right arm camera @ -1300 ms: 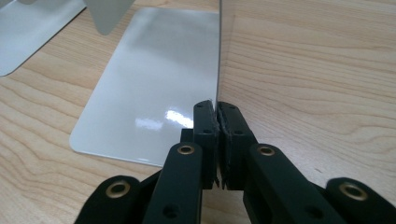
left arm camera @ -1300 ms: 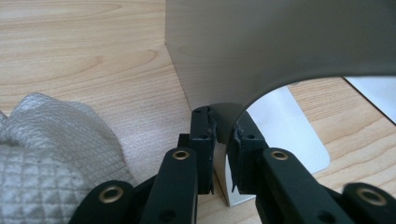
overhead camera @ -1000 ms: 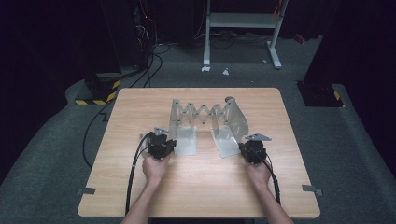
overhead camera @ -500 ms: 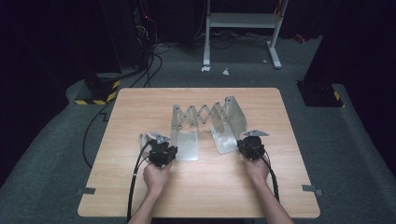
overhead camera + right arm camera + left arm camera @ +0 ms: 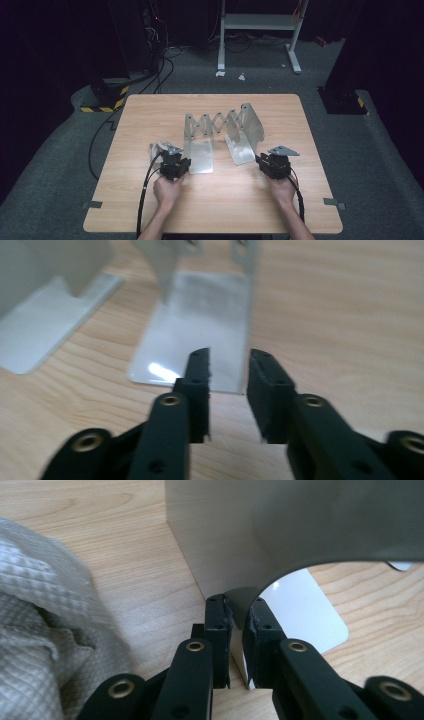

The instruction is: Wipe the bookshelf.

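Right fingers let go of the expandable metal rack.
Nearest, the right gripper (image 5: 266, 163) had just opened and backed off the rack (image 5: 220, 131) mid-counter (image 5: 150, 115); the left gripper (image 5: 176, 164) clamped its left plate, cloth (image 5: 159, 148) beside.

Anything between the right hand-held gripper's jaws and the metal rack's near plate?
Nothing: in the right gripper view the right hand-held gripper, jaws just opening, holds nothing, and only bare wood table lies before the metal rack's plate.
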{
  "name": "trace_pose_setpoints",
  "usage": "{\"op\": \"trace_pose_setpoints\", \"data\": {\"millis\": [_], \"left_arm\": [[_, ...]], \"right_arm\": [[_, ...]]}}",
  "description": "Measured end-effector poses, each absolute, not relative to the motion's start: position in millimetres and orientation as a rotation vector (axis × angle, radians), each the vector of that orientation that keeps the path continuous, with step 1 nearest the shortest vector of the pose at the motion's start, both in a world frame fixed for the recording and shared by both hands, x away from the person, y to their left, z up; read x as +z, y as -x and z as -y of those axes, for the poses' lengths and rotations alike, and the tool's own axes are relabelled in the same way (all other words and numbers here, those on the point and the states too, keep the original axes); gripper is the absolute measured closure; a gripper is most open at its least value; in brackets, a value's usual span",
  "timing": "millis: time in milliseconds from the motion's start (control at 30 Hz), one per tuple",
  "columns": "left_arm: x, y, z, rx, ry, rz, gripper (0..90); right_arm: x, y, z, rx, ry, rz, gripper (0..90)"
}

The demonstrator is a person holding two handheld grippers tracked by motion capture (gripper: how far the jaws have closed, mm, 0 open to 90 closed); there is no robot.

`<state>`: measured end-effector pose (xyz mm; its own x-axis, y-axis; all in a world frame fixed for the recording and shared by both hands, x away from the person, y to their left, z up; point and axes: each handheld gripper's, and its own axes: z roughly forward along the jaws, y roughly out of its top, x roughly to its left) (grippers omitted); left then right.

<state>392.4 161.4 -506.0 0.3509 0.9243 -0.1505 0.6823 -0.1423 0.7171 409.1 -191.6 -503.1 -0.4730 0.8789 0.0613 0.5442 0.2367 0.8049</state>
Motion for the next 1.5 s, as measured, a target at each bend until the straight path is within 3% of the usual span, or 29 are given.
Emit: {"op": "trace_pose_setpoints", "data": {"millis": [133, 400, 600, 833, 1200, 1500], "left_arm": [[-506, -392, -161, 0.403, -1.873, -1.386, 77.8], [-506, -396, -159, 0.328, -1.893, -1.348, 52.2], [-497, -397, -172, 0.321, -1.939, -1.370, 43.0], [-491, -393, -182, 0.350, -1.990, -1.325, 39.1], [-477, -385, -203, 0.399, -1.973, -1.324, 35.8], [-477, -408, -209, 0.395, -1.935, -1.416, 37.3]], "right_arm": [[-495, -406, 175, 1.216, -1.205, -2.126, 71.5], [-493, -437, 150, 1.117, -1.251, -2.272, 64.1], [-475, -455, 134, 1.001, -1.238, -2.295, 61.5], [-471, -456, 116, 1.019, -1.206, -2.300, 65.6], [-488, -473, 100, 1.015, -1.251, -2.282, 81.5], [-491, -467, 112, 0.987, -1.222, -2.248, 89.2]]}}
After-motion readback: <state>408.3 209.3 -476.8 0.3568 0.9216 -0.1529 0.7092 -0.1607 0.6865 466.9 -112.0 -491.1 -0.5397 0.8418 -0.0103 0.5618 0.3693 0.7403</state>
